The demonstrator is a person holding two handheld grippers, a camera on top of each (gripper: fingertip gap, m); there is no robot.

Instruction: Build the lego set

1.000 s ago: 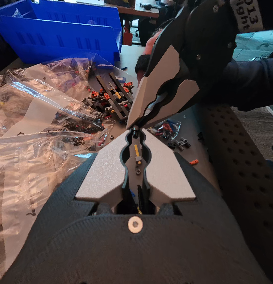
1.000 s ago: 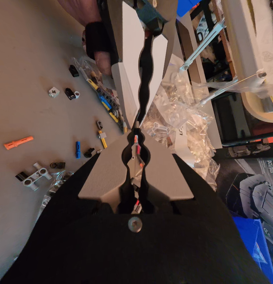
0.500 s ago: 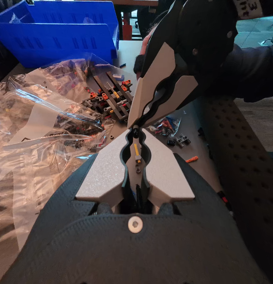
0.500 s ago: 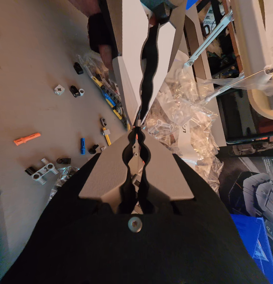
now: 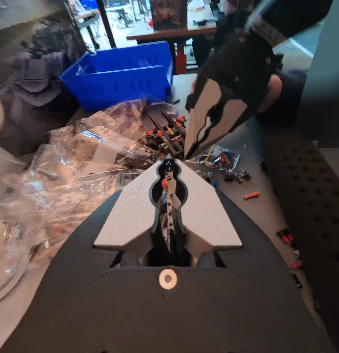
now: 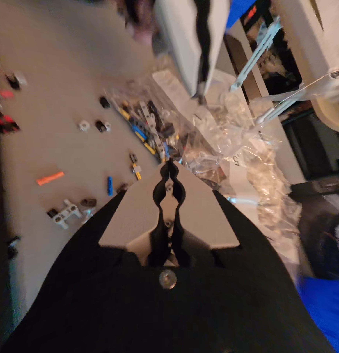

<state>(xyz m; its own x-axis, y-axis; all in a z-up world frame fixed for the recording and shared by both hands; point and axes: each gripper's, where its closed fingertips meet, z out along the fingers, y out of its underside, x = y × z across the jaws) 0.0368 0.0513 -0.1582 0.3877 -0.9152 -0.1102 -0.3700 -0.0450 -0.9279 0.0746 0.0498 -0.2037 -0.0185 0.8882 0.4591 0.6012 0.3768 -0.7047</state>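
The left gripper (image 5: 169, 162) is pinching a small black pin (image 5: 168, 165) while the right gripper (image 6: 170, 162), closed and seemingly empty, should be steadying it squarely.

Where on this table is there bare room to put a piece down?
The tabletop is bare beyond the black-and-white connector, and between it and the orange pin. It is crowded along the open parts bag and the clear bags beside it.
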